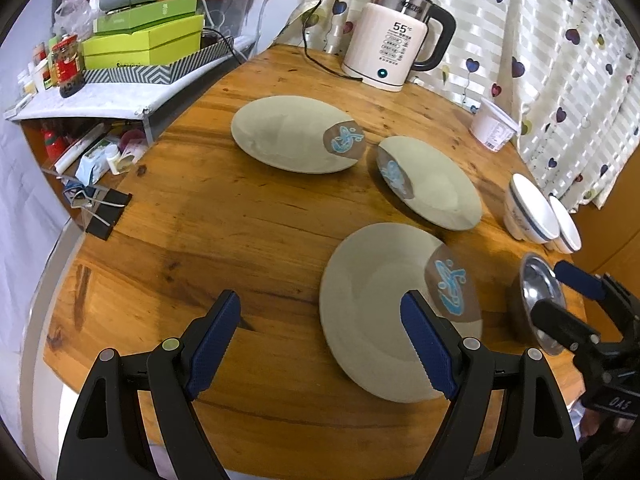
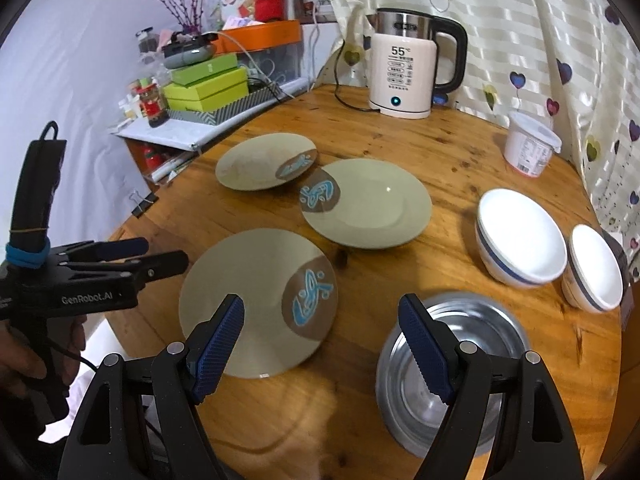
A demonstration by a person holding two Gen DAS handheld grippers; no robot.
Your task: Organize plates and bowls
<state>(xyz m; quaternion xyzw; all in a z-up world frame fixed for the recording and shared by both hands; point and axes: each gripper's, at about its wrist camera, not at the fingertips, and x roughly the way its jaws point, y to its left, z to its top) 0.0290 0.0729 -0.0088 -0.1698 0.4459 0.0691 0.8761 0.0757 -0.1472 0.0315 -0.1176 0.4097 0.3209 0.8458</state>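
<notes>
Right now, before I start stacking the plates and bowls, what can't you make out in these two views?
- Steel bowl, left wrist view: partly covered by the right hand-held gripper.
- Smaller white bowl, left wrist view: partly behind the larger white bowl.
- Kettle button labels: too small to read in either view.

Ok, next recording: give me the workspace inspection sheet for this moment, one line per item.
Surface: round wooden table, bare wood between items.
Job's things: three beige plates laid singly; steel bowl; two white bowls.
Clutter: kettle, lidded white tub.
Grippers: left tongs open, empty; right tongs open, empty.
Cables: kettle cord across table's far edge.
Surroundings: heart-print curtain, side shelf with green boxes.
</notes>
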